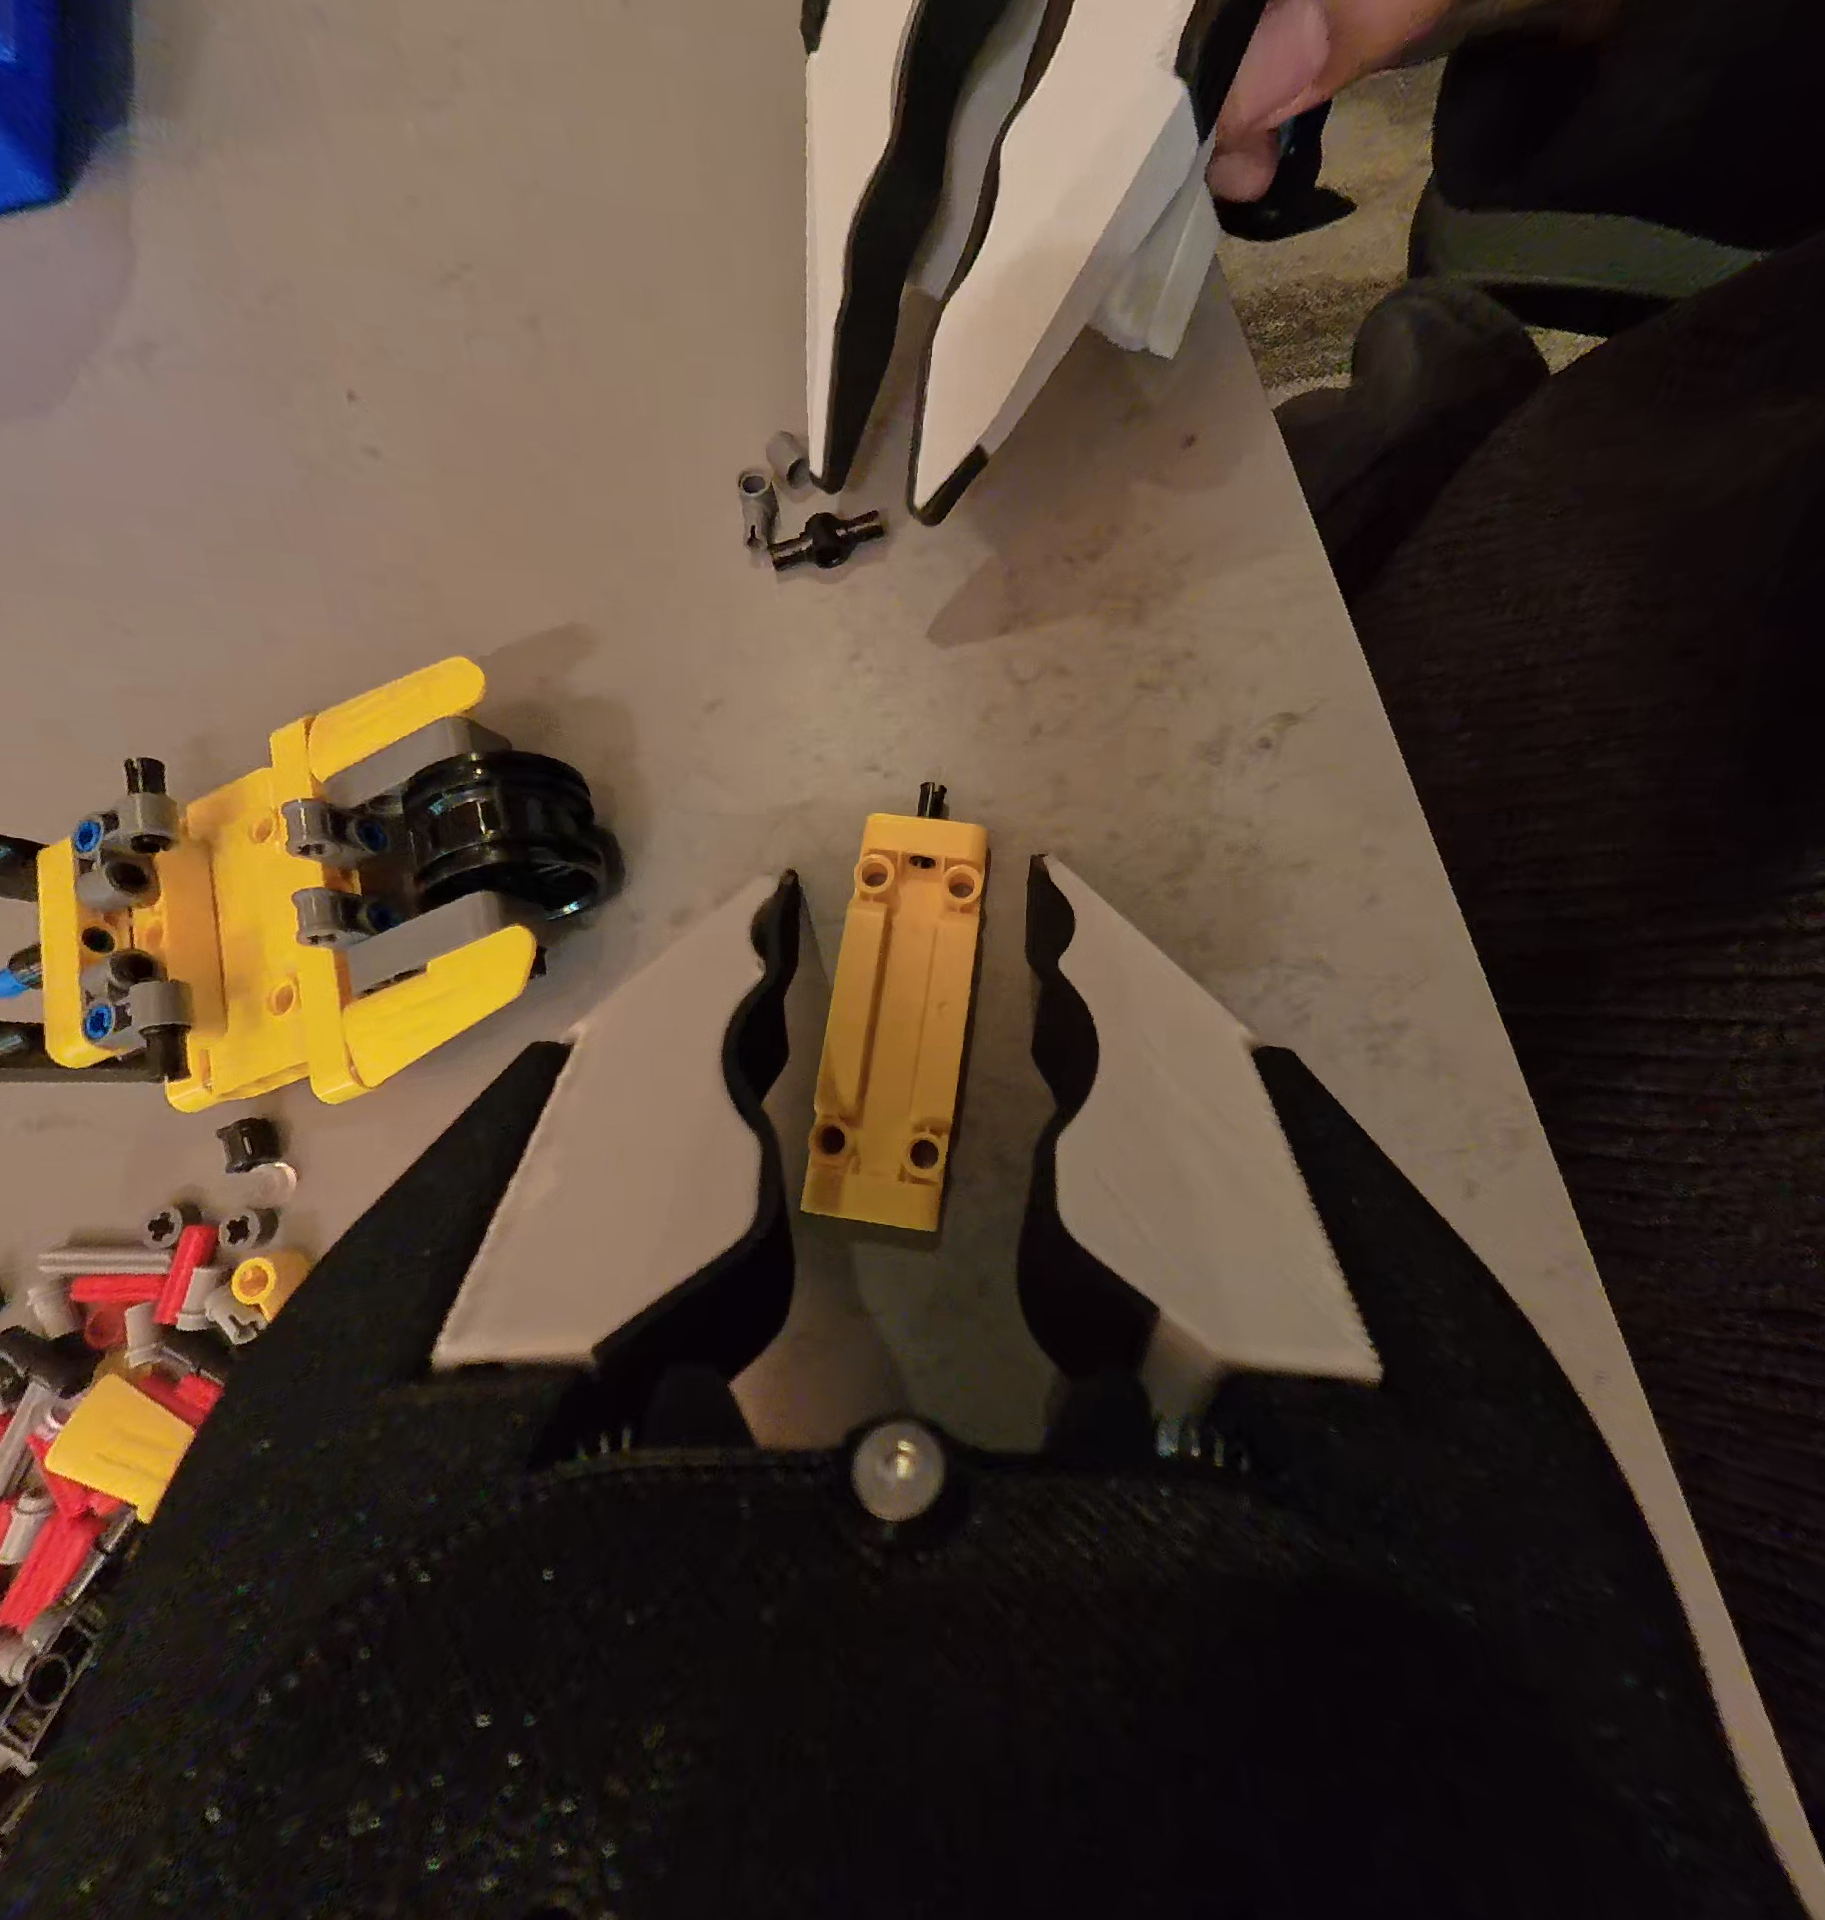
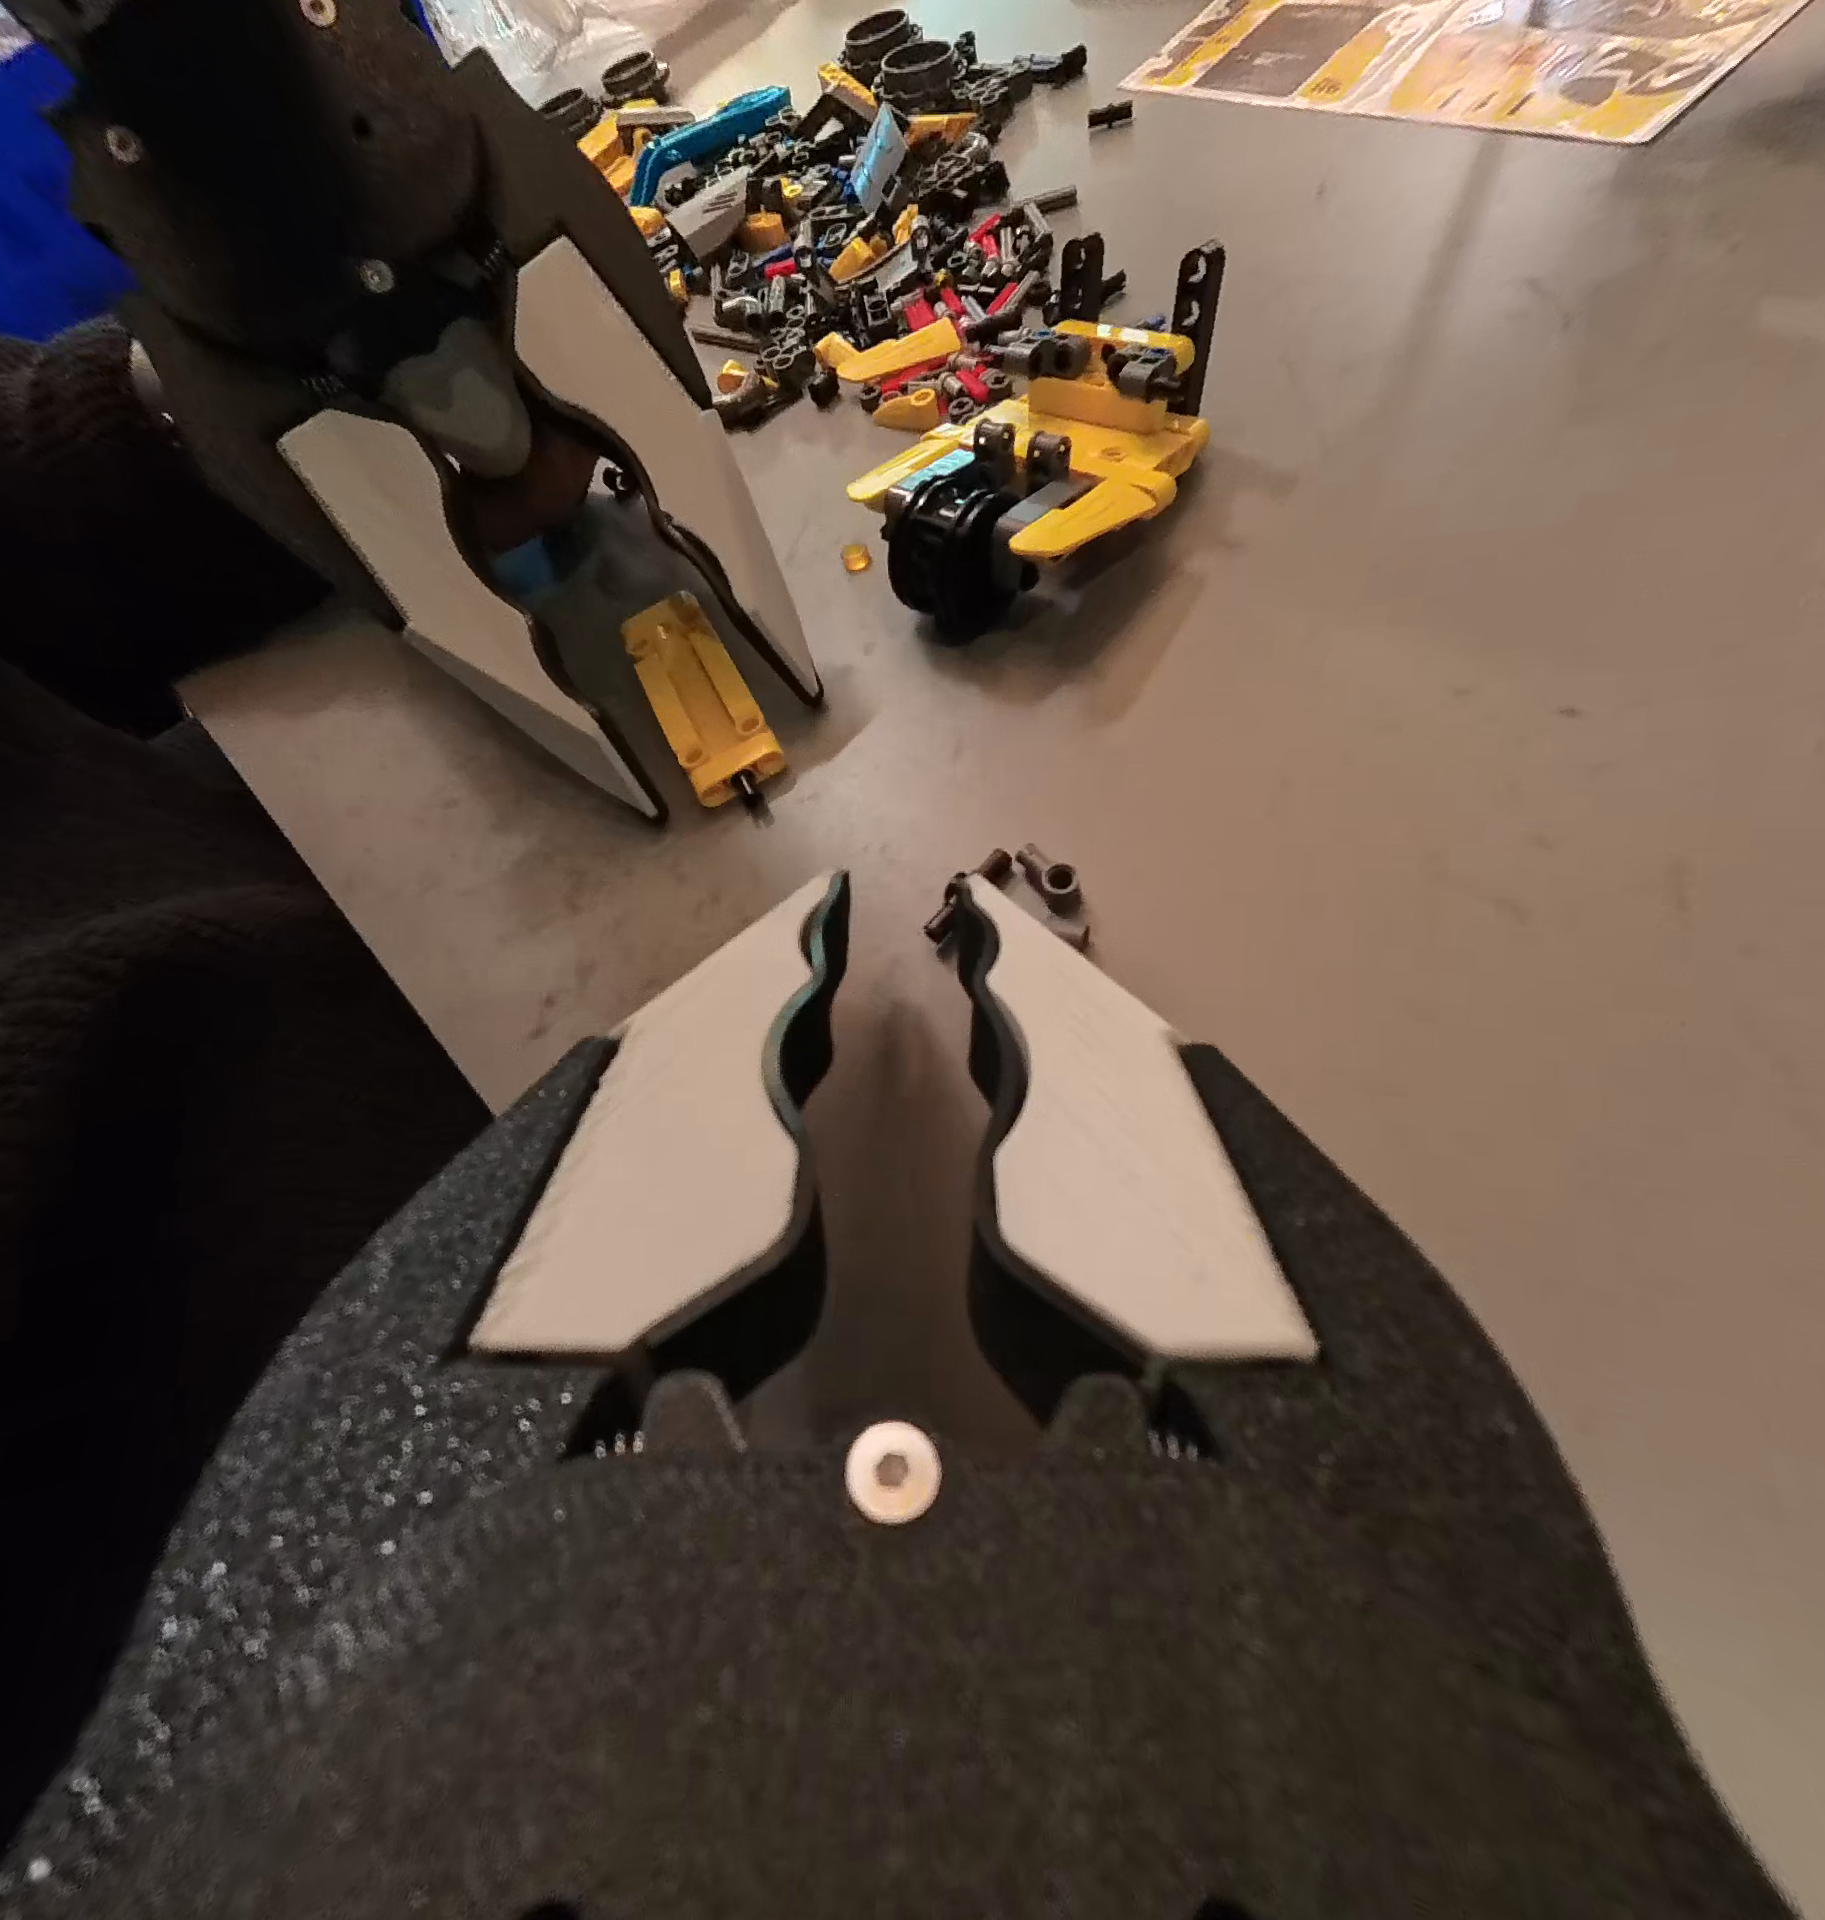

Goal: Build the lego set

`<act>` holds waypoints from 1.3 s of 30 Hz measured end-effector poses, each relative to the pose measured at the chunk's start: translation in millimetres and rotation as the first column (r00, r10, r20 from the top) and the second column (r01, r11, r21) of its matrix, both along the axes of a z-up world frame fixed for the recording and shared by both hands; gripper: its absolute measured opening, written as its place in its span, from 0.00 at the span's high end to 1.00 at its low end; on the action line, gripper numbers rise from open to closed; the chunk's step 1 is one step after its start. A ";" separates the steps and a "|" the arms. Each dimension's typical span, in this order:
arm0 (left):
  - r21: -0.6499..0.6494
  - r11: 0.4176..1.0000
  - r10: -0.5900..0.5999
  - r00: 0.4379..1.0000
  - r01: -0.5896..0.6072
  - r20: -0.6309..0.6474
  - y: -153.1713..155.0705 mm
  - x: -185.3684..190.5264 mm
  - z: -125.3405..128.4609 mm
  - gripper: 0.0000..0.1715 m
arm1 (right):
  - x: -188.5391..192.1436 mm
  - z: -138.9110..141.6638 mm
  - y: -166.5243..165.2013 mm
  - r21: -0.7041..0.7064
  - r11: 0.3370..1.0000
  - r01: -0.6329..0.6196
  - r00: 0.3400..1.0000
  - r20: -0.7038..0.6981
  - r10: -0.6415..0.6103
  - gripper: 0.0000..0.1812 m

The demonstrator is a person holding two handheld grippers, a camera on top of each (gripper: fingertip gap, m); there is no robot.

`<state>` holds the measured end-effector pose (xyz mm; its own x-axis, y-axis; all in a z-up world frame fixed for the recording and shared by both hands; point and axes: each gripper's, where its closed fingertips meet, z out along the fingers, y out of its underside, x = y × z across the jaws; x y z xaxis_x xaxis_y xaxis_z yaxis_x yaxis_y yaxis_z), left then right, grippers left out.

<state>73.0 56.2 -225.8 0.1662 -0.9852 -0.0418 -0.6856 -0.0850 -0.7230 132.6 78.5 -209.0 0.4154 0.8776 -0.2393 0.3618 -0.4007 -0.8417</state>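
My left gripper (image 1: pixel 913 878) is open, its fingers on either side of a long yellow panel piece (image 1: pixel 897 1018) with a black pin at its far end. The piece lies flat on the table with a small gap to each finger. The piece (image 2: pixel 700 707) and the left gripper (image 2: pixel 733 750) also show in the right wrist view. My right gripper (image 2: pixel 900 883) is partly open and empty, tips low over the table. A small grey connector (image 2: pixel 1053 883) and a black pin (image 1: pixel 825 540) lie right beside its tips. In the left wrist view the right gripper (image 1: pixel 884 499) points down at them.
A partly built yellow model with a black wheel (image 1: pixel 295 904) (image 2: pixel 1053 468) lies on the grey table. A pile of loose parts (image 2: pixel 846 208) (image 1: pixel 87 1403) lies beyond it. An instruction booklet (image 2: pixel 1448 62) lies far right. The table edge (image 1: pixel 1407 831) runs beside a person's dark clothing. Some 7 cm of space lies between my two pairs of fingers.
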 end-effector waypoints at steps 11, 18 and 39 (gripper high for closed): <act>-0.009 1.000 0.004 1.000 -0.004 -0.001 0.7 -0.3 -0.5 0.76 | 1.3 6.8 2.9 0.004 1.000 0.019 0.998 -0.059 -0.019 0.90; -0.008 1.000 0.006 1.000 -0.006 -0.002 0.7 -0.5 -0.7 0.76 | 6.3 19.5 9.7 0.125 0.987 0.102 0.989 -0.115 -0.088 0.92; -0.015 1.000 0.010 1.000 -0.010 -0.003 0.7 -0.7 -1.4 0.75 | 6.3 22.4 7.7 0.087 0.993 0.077 0.985 -0.159 -0.063 0.93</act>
<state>72.3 57.0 -227.2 0.1756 -0.9841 -0.0277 -0.6866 -0.1022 -0.7198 138.8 86.1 -186.6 0.4406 0.8689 -0.2254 0.1969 -0.3386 -0.9201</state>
